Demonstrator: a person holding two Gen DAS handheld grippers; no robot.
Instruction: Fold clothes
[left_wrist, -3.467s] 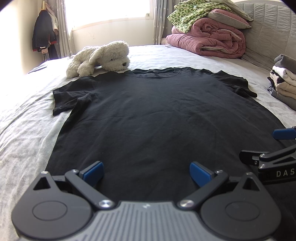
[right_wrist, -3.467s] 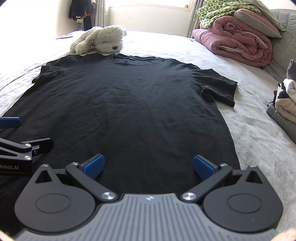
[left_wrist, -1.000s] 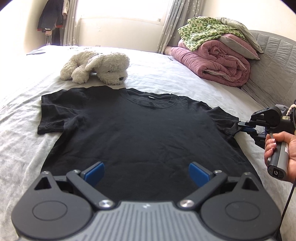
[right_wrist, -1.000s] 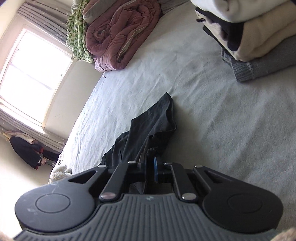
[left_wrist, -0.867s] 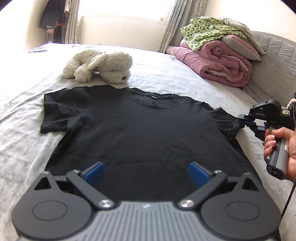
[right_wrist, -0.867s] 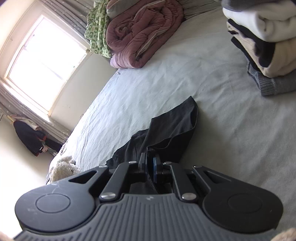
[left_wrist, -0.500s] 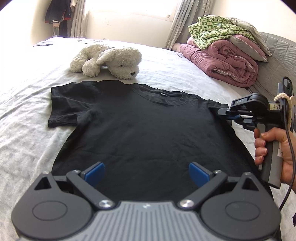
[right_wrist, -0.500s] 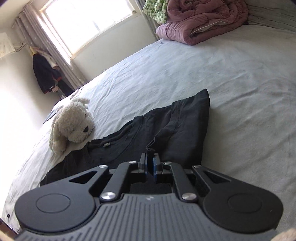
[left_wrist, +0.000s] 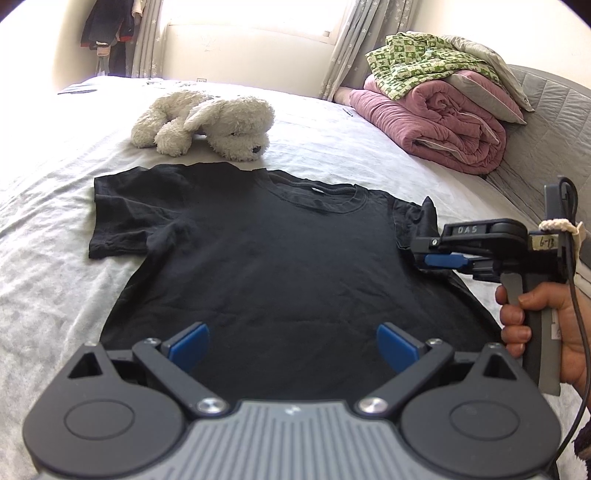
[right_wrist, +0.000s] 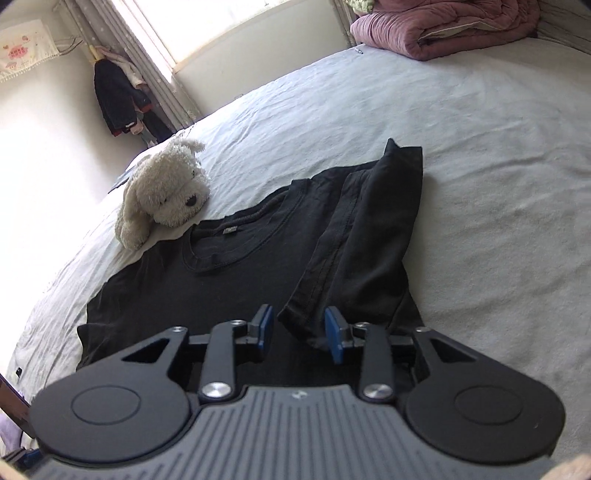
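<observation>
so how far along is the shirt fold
Done: the black t-shirt lies flat on the bed, one sleeve folded in over the body. In hand: the right gripper is opening, the sleeve hem loose between its pads. Left: the other sleeve lies spread; the left gripper is open and empty.

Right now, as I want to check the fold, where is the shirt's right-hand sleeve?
In the right wrist view the sleeve lies folded in over the black T-shirt, beside the collar, its cuff between the opening jaws of the right gripper.
</observation>
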